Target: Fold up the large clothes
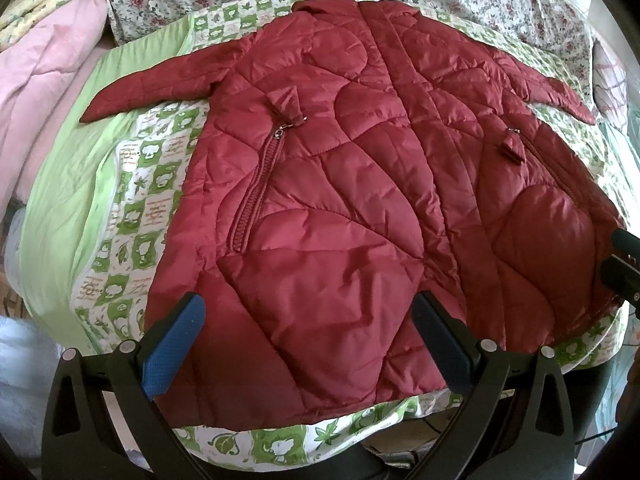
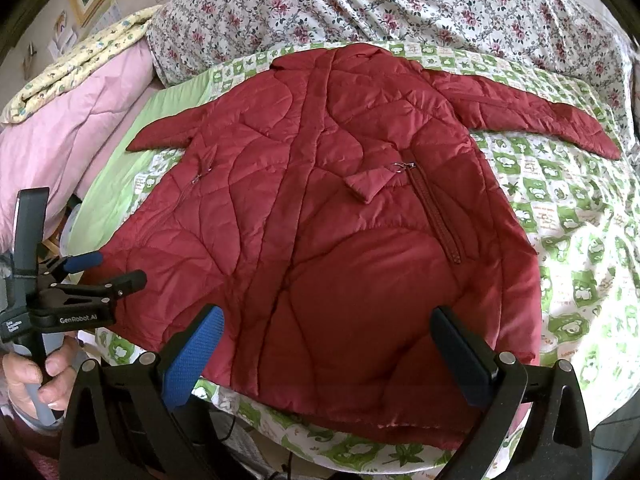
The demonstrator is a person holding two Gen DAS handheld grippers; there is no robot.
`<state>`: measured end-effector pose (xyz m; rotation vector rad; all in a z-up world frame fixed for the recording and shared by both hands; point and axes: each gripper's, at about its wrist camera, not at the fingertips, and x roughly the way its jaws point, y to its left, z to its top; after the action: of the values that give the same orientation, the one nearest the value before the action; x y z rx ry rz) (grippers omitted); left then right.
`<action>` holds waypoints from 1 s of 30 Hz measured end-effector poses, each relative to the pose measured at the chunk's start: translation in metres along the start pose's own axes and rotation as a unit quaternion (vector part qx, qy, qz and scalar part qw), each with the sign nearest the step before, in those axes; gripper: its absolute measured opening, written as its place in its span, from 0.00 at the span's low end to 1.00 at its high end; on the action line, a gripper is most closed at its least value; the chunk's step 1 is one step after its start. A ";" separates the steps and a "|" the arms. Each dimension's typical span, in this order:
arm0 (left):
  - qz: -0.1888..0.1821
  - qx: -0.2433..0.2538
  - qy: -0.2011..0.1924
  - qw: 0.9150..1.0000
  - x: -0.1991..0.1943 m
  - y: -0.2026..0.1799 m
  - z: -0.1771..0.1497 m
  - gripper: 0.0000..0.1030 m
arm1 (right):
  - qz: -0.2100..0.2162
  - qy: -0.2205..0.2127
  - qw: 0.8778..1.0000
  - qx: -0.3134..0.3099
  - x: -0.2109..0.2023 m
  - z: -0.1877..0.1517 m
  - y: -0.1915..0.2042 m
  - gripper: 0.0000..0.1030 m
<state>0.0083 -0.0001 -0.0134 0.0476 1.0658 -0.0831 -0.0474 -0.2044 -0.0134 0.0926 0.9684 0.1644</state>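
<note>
A dark red quilted jacket (image 1: pixel 360 184) lies flat and front up on a green-and-white patterned blanket (image 1: pixel 132 208), collar at the far end, both sleeves spread out to the sides. It also shows in the right wrist view (image 2: pixel 352 216). My left gripper (image 1: pixel 308 332) is open and empty, hovering over the hem near its left corner. My right gripper (image 2: pixel 326 348) is open and empty over the hem's right part. The left gripper also shows at the left in the right wrist view (image 2: pixel 108 268).
A floral bedspread (image 2: pixel 360 4) lies behind the jacket. A pink quilt (image 2: pixel 72 120) with a yellow patterned cover is heaped at the left. The blanket's near edge (image 1: pixel 280 444) drops off just below the hem.
</note>
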 end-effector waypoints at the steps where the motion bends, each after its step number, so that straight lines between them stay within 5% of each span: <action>1: -0.005 -0.003 -0.004 1.000 0.000 0.000 0.000 1.00 | -0.007 0.004 1.000 -0.004 0.001 0.000 -0.001 1.00; 4: -0.039 -0.020 -0.028 0.999 0.001 0.000 0.002 1.00 | -0.006 0.003 1.000 -0.002 0.002 0.002 -0.002 1.00; 17: -0.005 0.008 -0.019 1.000 0.010 -0.003 0.016 1.00 | -0.018 -0.011 0.999 0.034 -0.007 0.015 -0.029 1.00; 30: -0.062 -0.031 -0.023 0.997 0.015 0.010 0.042 1.00 | -0.023 -0.096 0.987 0.124 -0.027 0.029 -0.108 1.00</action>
<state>0.0535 0.0056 -0.0064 -0.0773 1.0251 -0.1627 -0.0277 -0.3157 0.0082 0.3092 0.7945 -0.0092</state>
